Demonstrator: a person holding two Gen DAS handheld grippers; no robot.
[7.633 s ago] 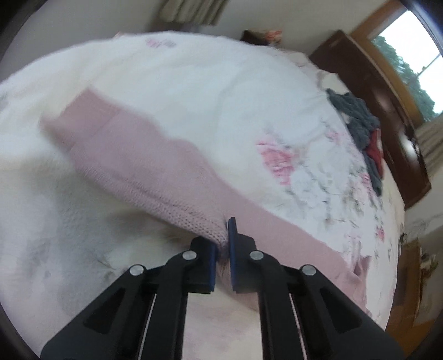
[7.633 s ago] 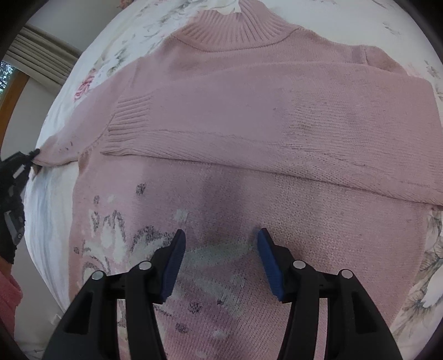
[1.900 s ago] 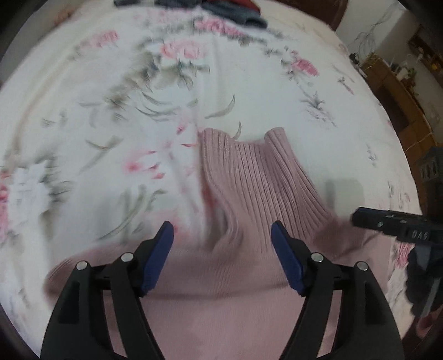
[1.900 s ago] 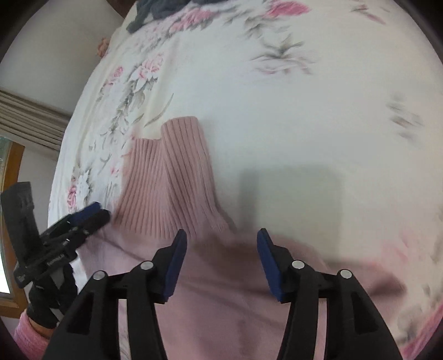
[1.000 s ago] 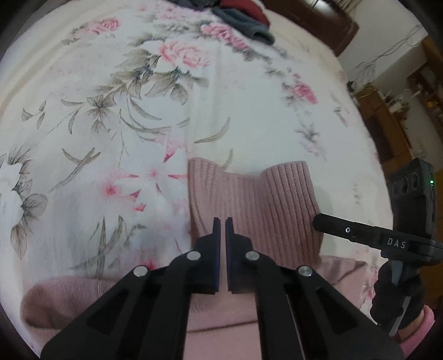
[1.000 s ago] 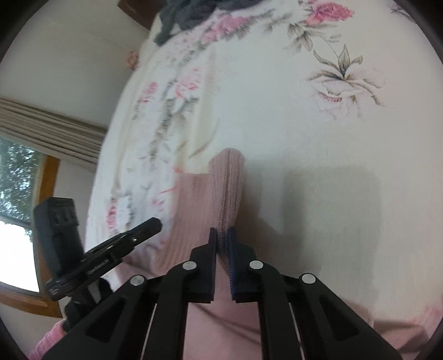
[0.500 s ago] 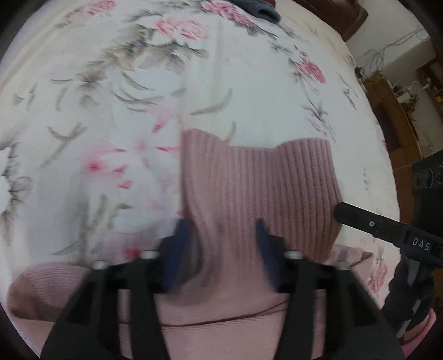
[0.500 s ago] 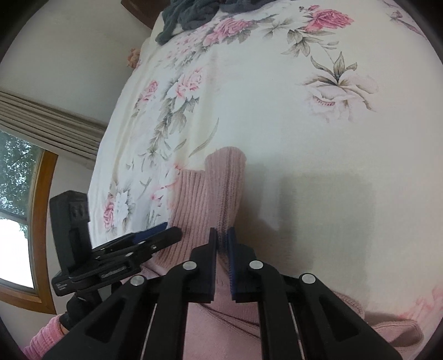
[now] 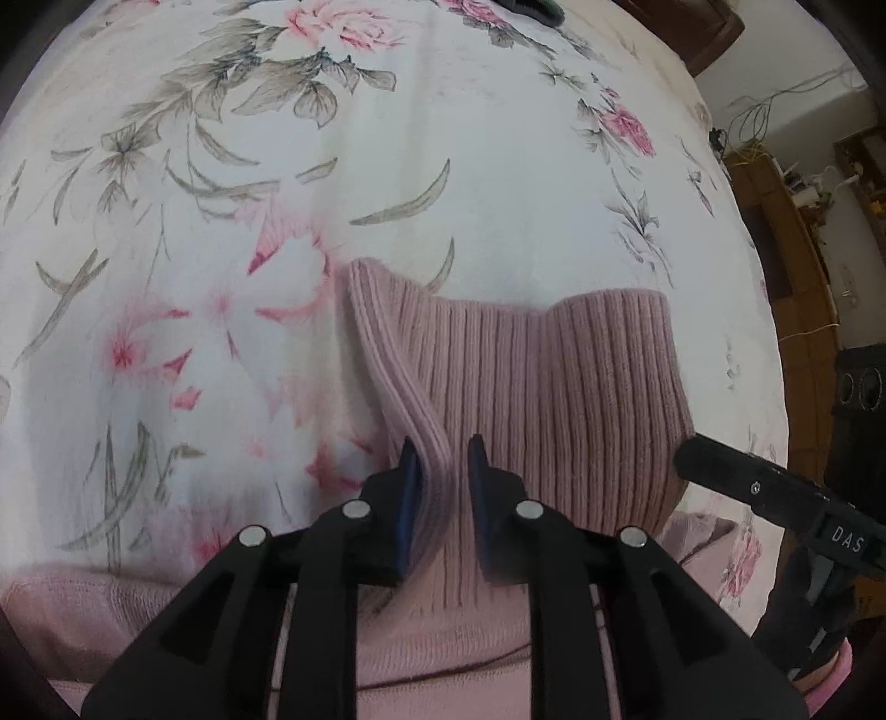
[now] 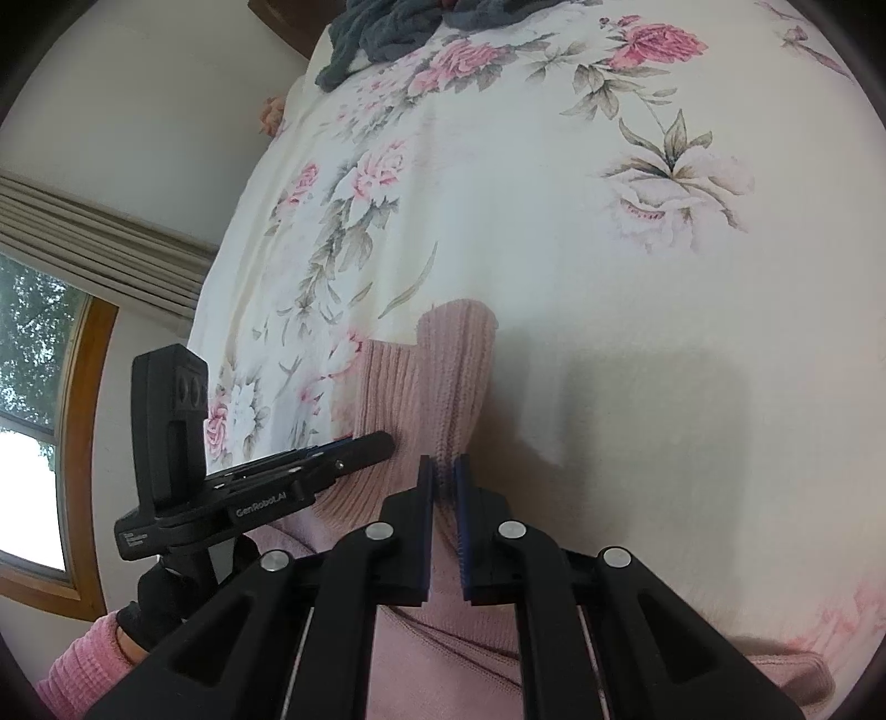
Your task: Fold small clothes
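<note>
A pink knit sweater lies on a floral bedspread (image 9: 232, 166), its ribbed turtleneck collar (image 9: 581, 376) pointing away from me. My left gripper (image 9: 443, 476) is pinched on a raised fold at the collar's left edge. The right gripper (image 10: 443, 482) is shut on the collar's (image 10: 448, 376) right edge. Each gripper shows in the other's view: the right one's tip (image 9: 720, 471) at the collar's right side, the left one (image 10: 360, 448) at its left side. The sweater's body (image 9: 443, 653) runs under both grippers and is mostly hidden.
A heap of dark grey clothes (image 10: 387, 27) lies at the far end of the bed. A window with curtains (image 10: 33, 421) is to the left, wooden furniture (image 9: 786, 232) to the right. A pink sleeve (image 10: 83, 670) holds the left gripper.
The left gripper, half open half a second ago, has narrowed onto a fold of the collar's left edge. The right gripper has stayed shut on the collar's right edge.
</note>
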